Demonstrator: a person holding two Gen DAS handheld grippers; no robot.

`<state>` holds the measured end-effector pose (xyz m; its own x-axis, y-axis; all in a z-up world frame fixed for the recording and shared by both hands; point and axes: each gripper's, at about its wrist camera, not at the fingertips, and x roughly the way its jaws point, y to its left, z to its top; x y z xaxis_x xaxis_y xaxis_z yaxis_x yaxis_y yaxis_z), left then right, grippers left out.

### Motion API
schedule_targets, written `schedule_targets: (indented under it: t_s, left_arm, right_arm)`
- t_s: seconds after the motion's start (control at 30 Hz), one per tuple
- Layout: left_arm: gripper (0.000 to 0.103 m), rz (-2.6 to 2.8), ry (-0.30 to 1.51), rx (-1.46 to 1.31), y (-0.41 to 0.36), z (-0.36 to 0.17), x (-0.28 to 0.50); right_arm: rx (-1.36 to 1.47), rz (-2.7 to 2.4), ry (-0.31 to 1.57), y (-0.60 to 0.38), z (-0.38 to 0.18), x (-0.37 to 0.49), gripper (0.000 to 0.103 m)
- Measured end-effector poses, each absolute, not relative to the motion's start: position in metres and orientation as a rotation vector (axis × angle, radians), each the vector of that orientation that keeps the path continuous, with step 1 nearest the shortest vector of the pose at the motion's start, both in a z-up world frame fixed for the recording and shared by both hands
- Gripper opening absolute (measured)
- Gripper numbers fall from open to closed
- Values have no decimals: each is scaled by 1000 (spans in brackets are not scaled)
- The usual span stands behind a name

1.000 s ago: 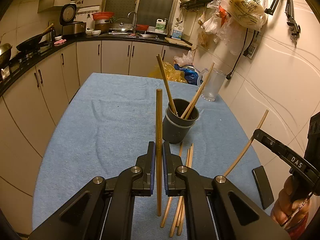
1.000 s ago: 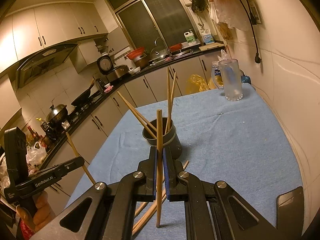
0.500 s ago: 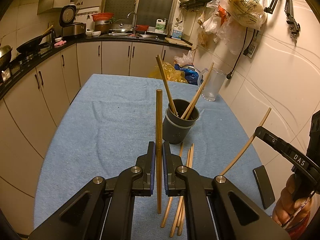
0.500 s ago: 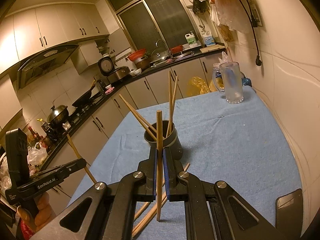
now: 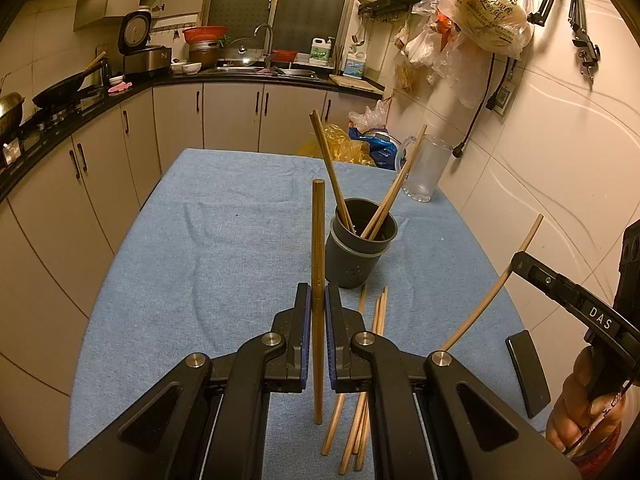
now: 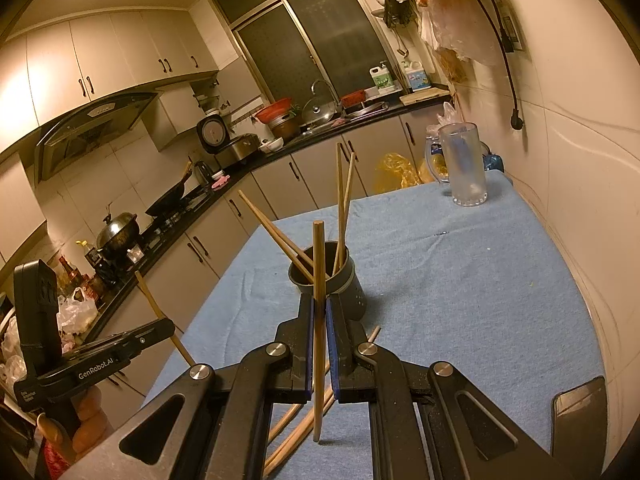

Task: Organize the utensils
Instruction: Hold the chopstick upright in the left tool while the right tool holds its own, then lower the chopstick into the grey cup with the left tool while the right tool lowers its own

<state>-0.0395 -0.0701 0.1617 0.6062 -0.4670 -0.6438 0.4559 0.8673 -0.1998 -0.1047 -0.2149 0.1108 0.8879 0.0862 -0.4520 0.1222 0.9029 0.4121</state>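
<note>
A dark grey utensil cup stands mid-table on the blue cloth and holds several wooden chopsticks; it also shows in the right wrist view. My left gripper is shut on one upright chopstick, just short of the cup. My right gripper is shut on another upright chopstick, close in front of the cup. Several loose chopsticks lie on the cloth near the cup. The right gripper also shows at the right edge of the left wrist view with its chopstick.
A clear glass mug stands at the table's far right corner, by the white wall. A dark phone lies at the table's near right edge. Kitchen cabinets and a counter run along the left and back.
Both grippers hold their chopsticks as before. The right gripper has risen and drawn back slightly from the cup. The left gripper has hardly moved.
</note>
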Motion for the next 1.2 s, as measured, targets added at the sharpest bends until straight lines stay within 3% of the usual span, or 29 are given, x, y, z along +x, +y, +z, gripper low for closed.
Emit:
schedule_targets:
  t_s: [0.73, 1.2]
  left_arm:
    - [6, -549, 710, -3, -68, 194, -28]
    - [6, -565, 649, -13, -75, 241, -5]
  right_arm:
    - [448, -16, 443, -216, 134, -95, 7]
    - [418, -30, 378, -222, 179, -73, 7]
